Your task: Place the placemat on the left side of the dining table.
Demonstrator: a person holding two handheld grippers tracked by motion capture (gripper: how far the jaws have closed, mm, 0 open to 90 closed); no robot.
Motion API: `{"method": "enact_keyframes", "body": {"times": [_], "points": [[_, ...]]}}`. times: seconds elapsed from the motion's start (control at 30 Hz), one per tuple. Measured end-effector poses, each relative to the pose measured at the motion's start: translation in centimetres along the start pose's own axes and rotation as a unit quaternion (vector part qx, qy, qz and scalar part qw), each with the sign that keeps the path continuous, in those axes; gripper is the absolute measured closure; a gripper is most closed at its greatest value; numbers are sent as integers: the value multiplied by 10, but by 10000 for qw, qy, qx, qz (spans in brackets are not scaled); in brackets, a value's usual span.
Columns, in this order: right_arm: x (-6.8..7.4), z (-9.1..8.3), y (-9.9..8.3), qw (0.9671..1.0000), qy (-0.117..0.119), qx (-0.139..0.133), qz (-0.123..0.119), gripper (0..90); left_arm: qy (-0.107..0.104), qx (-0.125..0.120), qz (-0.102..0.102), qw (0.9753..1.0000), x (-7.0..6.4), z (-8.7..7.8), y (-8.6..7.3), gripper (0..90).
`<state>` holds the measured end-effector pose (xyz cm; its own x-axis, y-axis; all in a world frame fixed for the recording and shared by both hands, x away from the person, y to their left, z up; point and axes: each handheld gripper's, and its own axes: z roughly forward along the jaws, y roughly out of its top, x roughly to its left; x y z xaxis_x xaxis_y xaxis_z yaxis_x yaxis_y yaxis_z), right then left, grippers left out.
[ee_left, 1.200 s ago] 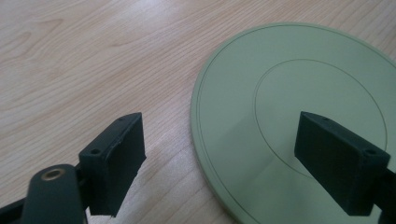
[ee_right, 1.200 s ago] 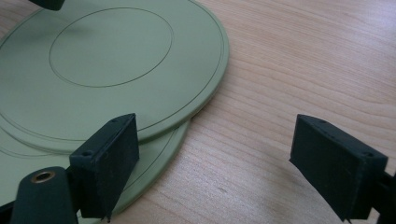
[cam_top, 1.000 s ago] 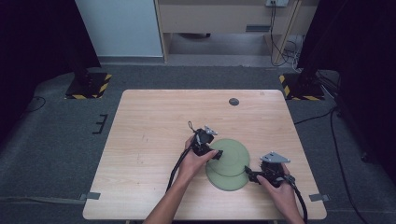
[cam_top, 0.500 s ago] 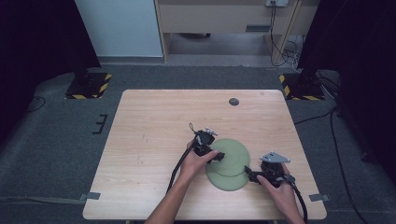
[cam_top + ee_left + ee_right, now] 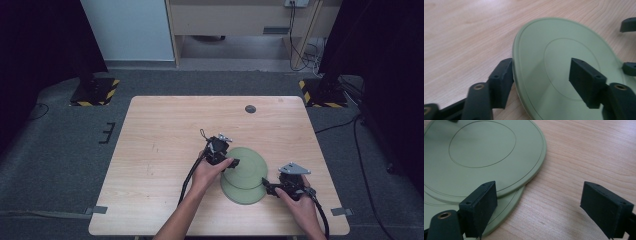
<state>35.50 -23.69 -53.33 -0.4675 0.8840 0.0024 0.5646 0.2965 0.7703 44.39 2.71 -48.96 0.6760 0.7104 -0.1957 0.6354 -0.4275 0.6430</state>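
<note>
Two pale green plates are seen overlapping on the wooden table [image 5: 160, 140], toward its near right part: the upper plate [image 5: 245, 162] is laid partly across the lower plate [image 5: 245, 194], shifted away from the person, so the pair is judged to be partway between stacked and separated, with neither plate carried clear of the other yet. The upper plate's left rim is straddled by the left gripper [image 5: 231, 162]; in the left gripper view one jaw is set under the plate's edge [image 5: 564, 65] and the other over its face, with a gap visible, so a firm pinch cannot be confirmed — a loose bracket around the rim is what is shown. The right gripper [image 5: 267, 187] is held at the lower plate's right edge with its jaws spread wide; in the right gripper view one jaw hovers over the lower plate's rim [image 5: 506, 207] while the other stands over bare wood, nothing being clamped. Lifting or sliding of the upper plate is judged to remain.
</note>
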Motion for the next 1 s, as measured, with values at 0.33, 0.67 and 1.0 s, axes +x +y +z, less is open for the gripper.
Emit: {"method": "enact_keyframes", "body": {"times": [0.33, 0.67, 1.0], "points": [[0, 0, 0, 10000, -3, 12, 9, 135, -231, -221, 91, 9994, -7, -16, 7, 639], [-2, 0, 0, 10000, -4, 42, 37, 120, -225, -256, 16, 9994, -6, -17, 5, 759], [-2, 0, 0, 10000, -6, 40, 32, 116, -41, -144, 178, 9997, -11, -13, 4, 812]]}}
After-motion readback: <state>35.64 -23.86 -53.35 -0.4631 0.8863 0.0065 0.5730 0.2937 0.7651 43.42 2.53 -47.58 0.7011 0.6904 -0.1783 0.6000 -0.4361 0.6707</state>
